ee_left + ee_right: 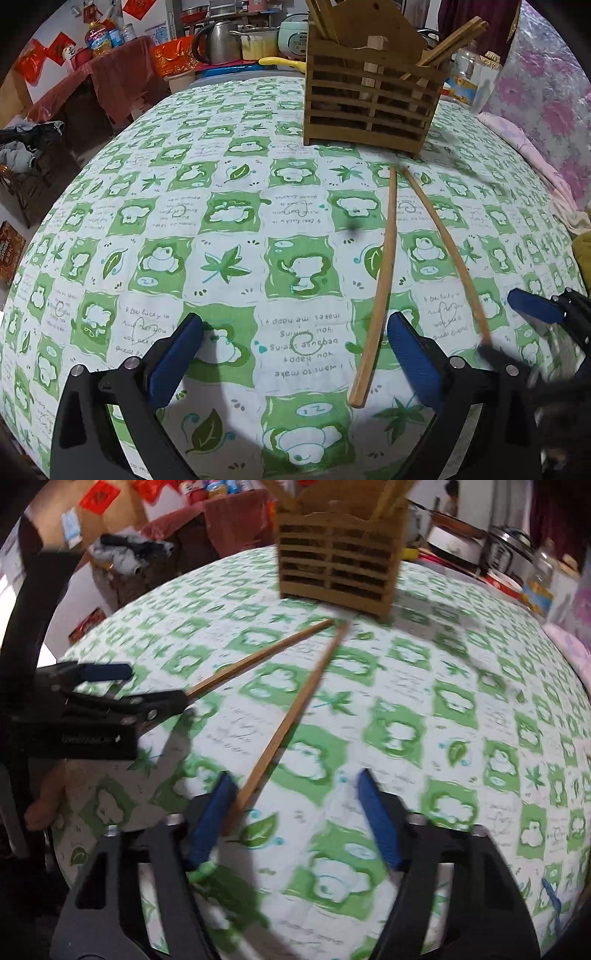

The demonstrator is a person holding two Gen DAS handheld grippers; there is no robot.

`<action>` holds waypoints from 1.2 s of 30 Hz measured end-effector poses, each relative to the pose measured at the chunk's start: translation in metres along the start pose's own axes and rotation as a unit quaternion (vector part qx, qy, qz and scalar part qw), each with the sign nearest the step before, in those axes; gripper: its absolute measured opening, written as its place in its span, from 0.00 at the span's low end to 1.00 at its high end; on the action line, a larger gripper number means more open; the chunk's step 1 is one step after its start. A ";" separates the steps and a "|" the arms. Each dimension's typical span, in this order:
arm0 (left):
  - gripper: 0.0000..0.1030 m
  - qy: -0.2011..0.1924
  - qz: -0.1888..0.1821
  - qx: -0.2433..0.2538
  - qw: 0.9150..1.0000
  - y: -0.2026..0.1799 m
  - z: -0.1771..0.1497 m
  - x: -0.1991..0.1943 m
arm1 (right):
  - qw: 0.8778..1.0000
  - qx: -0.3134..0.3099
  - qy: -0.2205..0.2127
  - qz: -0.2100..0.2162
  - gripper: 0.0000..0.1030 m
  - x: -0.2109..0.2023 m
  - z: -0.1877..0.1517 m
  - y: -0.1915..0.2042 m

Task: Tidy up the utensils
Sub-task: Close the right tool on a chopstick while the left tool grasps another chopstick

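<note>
1. A slatted brown wooden utensil holder [369, 107] stands upright at the far side of a quilted green-and-white checked cloth [221, 258], with several wooden sticks [454, 40] leaning inside it.
2. 2 long, thin, light-brown bamboo chopsticks lie flat on the cloth in a narrow V. Their far tips sit close together just in front of the holder and their near ends are spread apart.
3. The left gripper [295, 321], with blue pads on black fingers, stands wide open. The first chopstick [380, 280] ends between its fingers, just beside 1 pad, and is not clamped.
4. The right gripper [295, 775] is partly open. The near end of the second chopstick [291, 716] rests against 1 blue pad, while the other pad stands well apart from it, so nothing is gripped.
</note>
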State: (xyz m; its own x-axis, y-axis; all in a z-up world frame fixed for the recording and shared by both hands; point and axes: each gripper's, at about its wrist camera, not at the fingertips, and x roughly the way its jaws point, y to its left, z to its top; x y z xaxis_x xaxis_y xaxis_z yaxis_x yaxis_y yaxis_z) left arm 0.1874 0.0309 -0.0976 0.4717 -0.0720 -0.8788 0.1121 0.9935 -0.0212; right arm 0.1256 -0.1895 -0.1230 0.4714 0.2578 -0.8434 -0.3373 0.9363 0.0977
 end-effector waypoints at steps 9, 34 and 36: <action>0.95 0.006 0.017 0.015 1.000 -0.005 -0.001 0.002 | 0.997 0.076 -0.016 0.017 0.47 -0.010 -0.008 -0.050; 0.17 -0.030 -0.040 0.104 0.993 -0.042 -0.018 -0.014 | 1.000 -0.008 -0.006 -0.016 0.11 -0.008 -0.006 -0.019; 0.12 -0.031 -0.042 0.102 0.993 -0.042 -0.019 -0.015 | 1.000 -0.005 -0.005 -0.013 0.11 -0.007 -0.006 -0.020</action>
State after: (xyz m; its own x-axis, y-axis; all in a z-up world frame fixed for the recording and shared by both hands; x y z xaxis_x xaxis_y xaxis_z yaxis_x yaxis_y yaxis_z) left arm 0.1594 -0.0076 -0.0924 0.5048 -0.1658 -0.8472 0.3263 0.9452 0.0094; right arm 0.1242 -0.2114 -0.1216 0.4888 0.2365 -0.8397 -0.3325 0.9404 0.0713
